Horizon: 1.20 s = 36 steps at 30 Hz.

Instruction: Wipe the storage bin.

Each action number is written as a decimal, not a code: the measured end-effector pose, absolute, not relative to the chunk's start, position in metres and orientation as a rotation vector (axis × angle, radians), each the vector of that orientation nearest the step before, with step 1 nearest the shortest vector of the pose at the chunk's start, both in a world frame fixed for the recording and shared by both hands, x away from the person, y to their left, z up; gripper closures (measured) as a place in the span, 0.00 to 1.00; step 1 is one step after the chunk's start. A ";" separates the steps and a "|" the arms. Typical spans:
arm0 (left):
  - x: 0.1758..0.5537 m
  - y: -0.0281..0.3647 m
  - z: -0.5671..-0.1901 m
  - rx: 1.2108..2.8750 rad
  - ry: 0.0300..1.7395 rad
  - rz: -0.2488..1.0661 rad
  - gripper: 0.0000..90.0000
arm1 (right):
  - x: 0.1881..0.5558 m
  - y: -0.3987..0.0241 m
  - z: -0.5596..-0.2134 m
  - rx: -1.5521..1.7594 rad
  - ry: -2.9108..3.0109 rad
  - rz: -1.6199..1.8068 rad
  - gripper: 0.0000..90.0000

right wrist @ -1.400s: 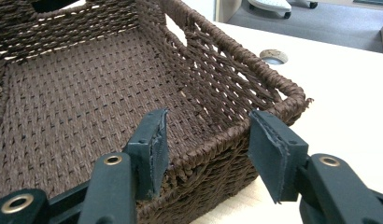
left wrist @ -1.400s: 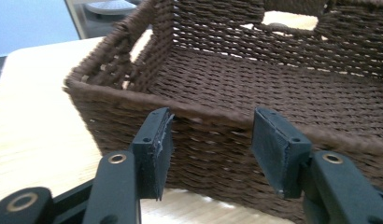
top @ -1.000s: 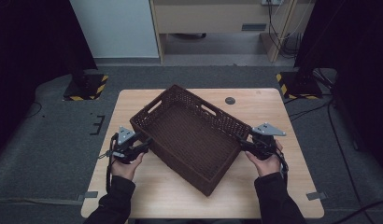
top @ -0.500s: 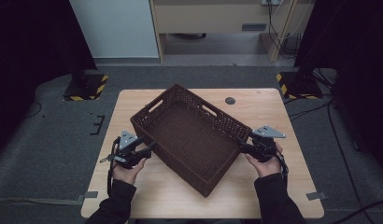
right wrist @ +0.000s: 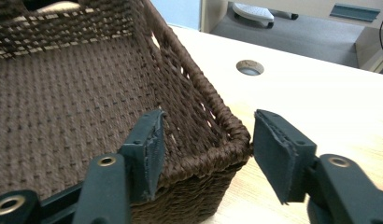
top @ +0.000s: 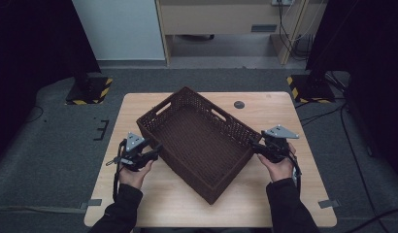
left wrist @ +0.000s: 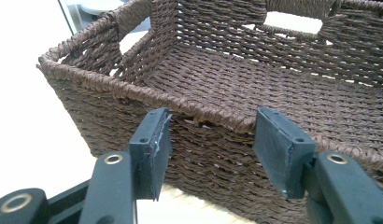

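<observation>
We find the woven basket (top: 199,141) lying askew in the middle of the desk (top: 304,111), a small round hole (top: 239,104) in the desktop just beyond its far corner; the left tongs (top: 156,150) stand released just outside its long left wall, their jaws having just been opening with only the rim (left wrist: 213,119) ahead of them, touching nothing. The right tongs (top: 254,147) straddle the basket's right corner (right wrist: 234,130), jaws parted and just now closing, pads not yet pressing; we judge the basket light, stiffish yet springy, rough enough not to slip, best taken by its braided rim or handle cut-outs (top: 164,108).

One overhead, two close gripper views share the basket (top: 197,141).
</observation>
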<state>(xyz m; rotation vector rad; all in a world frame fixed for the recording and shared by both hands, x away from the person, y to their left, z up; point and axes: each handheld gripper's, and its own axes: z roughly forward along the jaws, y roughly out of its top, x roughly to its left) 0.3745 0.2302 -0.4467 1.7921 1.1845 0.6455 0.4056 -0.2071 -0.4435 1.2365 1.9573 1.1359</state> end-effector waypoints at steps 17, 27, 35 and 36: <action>0.367 0.231 -0.439 1.775 1.190 0.644 0.54 | 0.391 -0.207 -0.438 1.233 2.001 1.127 0.59; 0.366 0.228 -0.436 1.770 1.176 0.637 0.58 | 0.397 -0.208 -0.441 1.199 2.010 1.097 0.75; 0.366 0.221 -0.439 1.798 1.162 0.620 0.57 | 0.375 -0.195 -0.439 1.174 2.065 1.121 0.73; 0.366 0.220 -0.439 1.804 1.159 0.620 0.58 | 0.376 -0.194 -0.438 1.165 2.075 1.113 0.73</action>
